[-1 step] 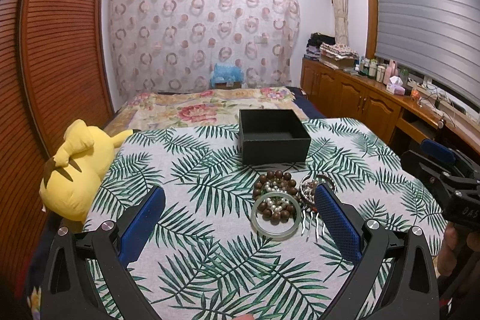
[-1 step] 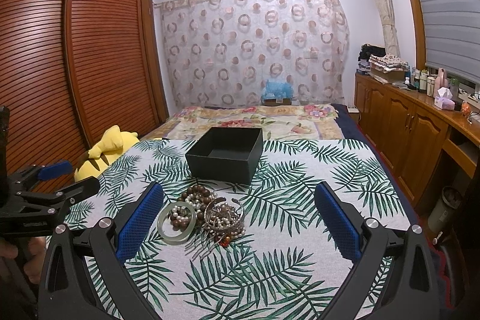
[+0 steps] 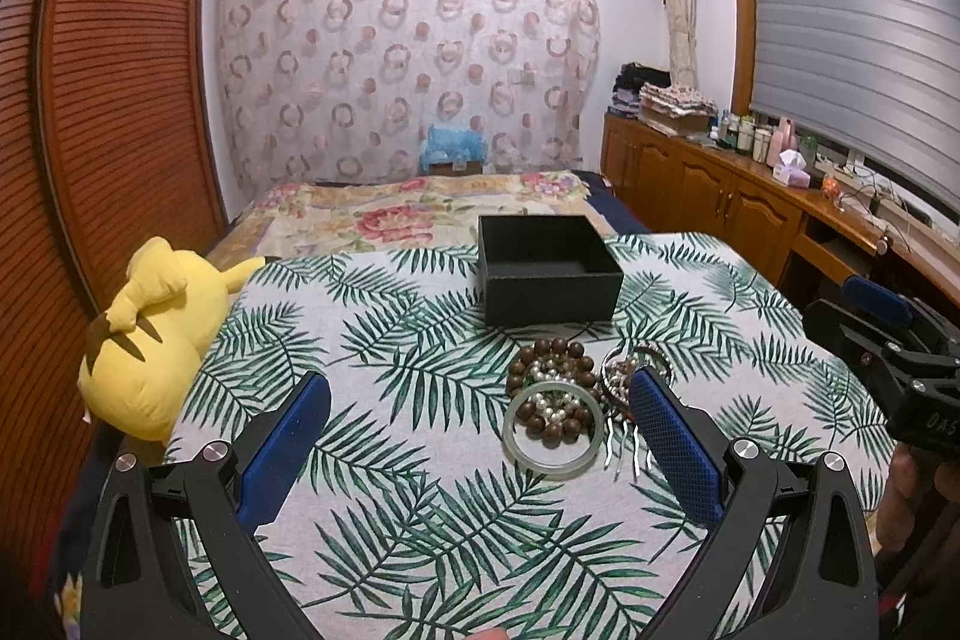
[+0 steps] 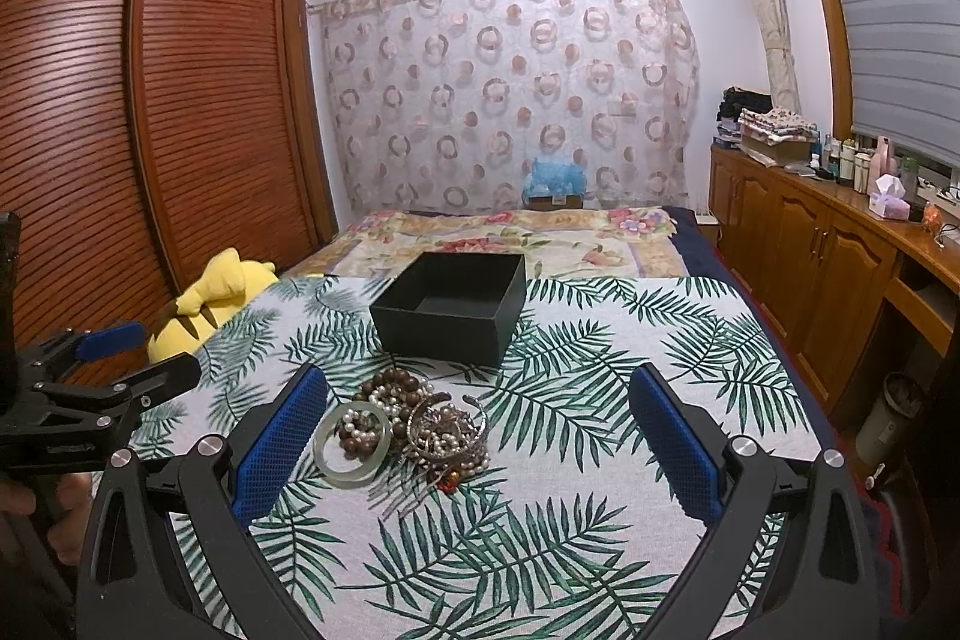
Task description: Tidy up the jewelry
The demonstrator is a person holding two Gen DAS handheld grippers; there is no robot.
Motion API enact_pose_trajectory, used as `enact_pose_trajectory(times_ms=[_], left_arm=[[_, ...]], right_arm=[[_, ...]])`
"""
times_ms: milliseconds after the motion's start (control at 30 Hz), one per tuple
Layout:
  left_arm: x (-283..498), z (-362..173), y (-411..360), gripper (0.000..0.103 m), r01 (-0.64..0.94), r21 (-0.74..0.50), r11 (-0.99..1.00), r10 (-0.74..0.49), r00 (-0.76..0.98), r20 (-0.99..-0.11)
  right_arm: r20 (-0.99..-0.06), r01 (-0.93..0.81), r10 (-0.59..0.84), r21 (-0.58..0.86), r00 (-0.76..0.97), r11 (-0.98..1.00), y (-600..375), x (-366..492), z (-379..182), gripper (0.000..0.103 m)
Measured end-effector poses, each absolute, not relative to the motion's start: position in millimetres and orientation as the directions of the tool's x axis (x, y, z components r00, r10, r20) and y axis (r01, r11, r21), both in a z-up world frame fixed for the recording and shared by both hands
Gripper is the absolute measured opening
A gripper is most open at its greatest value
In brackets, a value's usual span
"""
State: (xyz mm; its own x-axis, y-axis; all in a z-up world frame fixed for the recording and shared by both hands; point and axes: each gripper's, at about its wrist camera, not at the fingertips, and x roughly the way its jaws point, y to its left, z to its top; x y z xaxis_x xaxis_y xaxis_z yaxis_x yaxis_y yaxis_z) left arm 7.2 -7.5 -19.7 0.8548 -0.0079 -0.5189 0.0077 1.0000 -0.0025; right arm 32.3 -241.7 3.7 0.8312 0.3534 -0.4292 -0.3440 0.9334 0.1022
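Observation:
A pile of jewelry lies on the palm-leaf tablecloth (image 3: 384,340): a pale green bangle (image 3: 552,437) over a brown wooden bead bracelet (image 3: 552,352) and pearls, with a metal cuff (image 3: 624,370) and a hair comb at its right. The pile also shows in the right wrist view, with the bangle (image 4: 354,445) and cuff (image 4: 447,427). An open, empty black box (image 3: 549,274) (image 4: 450,307) stands just behind it. My left gripper (image 3: 480,412) is open and empty, in front of the pile. My right gripper (image 4: 477,415) is open and empty, to the pile's right.
A yellow plush toy (image 3: 150,334) lies at the table's left edge. A bed with a floral cover (image 3: 420,208) is behind the table. Wooden cabinets (image 4: 810,250) with bottles run along the right wall; a slatted wardrobe (image 4: 120,130) stands left.

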Motion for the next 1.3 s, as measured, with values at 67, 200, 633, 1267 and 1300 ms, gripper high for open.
enact_pose_trajectory(times_ms=[67, 200, 633, 1267, 1300], left_arm=[[10.9, -25.9, -5.5, 0.096, 0.011, -0.009, 1.0, -0.014, 0.846, -0.533], [20.1, -33.4, 1.8, 0.096, 0.012, -0.015, 1.0, -0.018, 0.828, -0.56], [39.8, -62.8, 6.4, 0.096, 0.053, -0.019, 0.998, -0.053, 0.765, -0.641], [67.3, -100.2, 5.8, 0.096, 0.137, -0.038, 0.99, -0.121, 0.679, -0.724], [69.1, -100.8, 5.6, 0.096, 0.14, -0.038, 0.989, -0.123, 0.676, -0.726]], right_arm=[[-0.437, -0.341, 0.344, 0.088, 0.831, 0.936, -240.3, 35.1, 1.8, 0.101], [-0.447, -0.344, 0.337, 0.067, 0.829, 0.937, -233.6, 44.2, -8.8, 0.101], [-0.56, -0.472, 0.403, 0.025, 0.724, 0.881, -212.6, 77.6, -38.8, 0.101], [-0.748, -0.602, 0.4, 0.001, 0.529, 0.799, -166.6, 137.8, -95.5, 0.073], [-0.751, -0.606, 0.397, -0.005, 0.528, 0.796, -165.3, 138.2, -96.6, 0.07]])
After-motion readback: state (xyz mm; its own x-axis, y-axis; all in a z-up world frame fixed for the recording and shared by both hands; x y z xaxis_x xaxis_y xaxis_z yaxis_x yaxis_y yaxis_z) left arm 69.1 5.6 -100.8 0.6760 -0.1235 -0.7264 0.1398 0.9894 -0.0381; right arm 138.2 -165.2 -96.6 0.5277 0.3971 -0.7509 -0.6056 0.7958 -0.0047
